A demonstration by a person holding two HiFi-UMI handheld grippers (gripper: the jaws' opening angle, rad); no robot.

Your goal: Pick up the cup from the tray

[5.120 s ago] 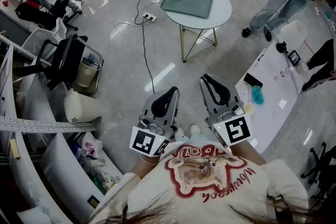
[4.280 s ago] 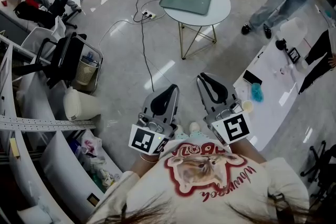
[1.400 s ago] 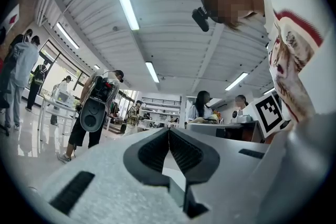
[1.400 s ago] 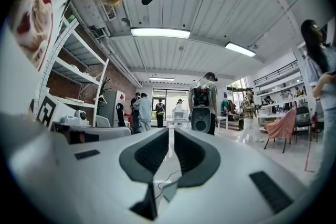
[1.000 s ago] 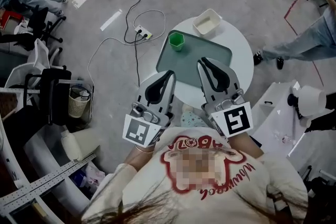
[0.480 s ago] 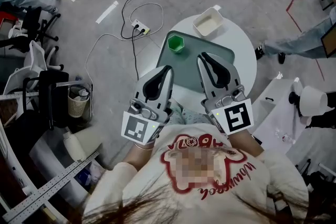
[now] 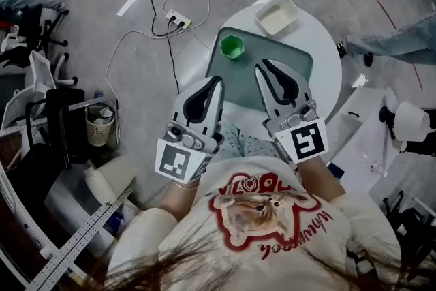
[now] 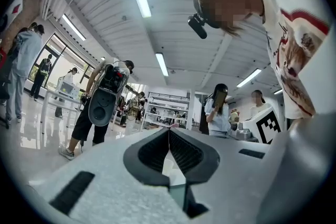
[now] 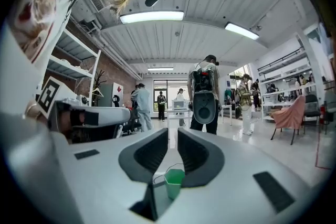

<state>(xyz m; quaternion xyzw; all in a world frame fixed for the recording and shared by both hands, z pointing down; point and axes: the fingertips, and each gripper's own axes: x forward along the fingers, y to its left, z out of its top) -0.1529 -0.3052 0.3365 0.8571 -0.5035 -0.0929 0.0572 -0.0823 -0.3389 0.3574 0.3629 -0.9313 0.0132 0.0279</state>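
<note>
A small green cup (image 7: 231, 46) stands upright at the far left corner of a green tray (image 7: 286, 65) on a round white table (image 7: 332, 71). Both grippers hover over the tray's near side, held side by side. My left gripper (image 7: 218, 80) is shut and empty, its tips a short way in front of the cup. My right gripper (image 7: 261, 66) is also shut and holds nothing, to the right of the cup. In the right gripper view the cup (image 9: 174, 182) shows low between the closed jaws of the gripper (image 9: 172, 132). The left gripper (image 8: 169, 131) shows its tips meeting.
A white square dish (image 7: 276, 13) sits on the table beyond the tray. A power strip with cables (image 7: 172, 17) lies on the floor to the left. A wire basket (image 7: 99, 125) and a chair stand further left. Another white table (image 7: 371, 146) is at the right.
The round table with the tray and cup has come from far ahead to right under the grippers as the person walked up. Both grippers stayed shut and empty.
</note>
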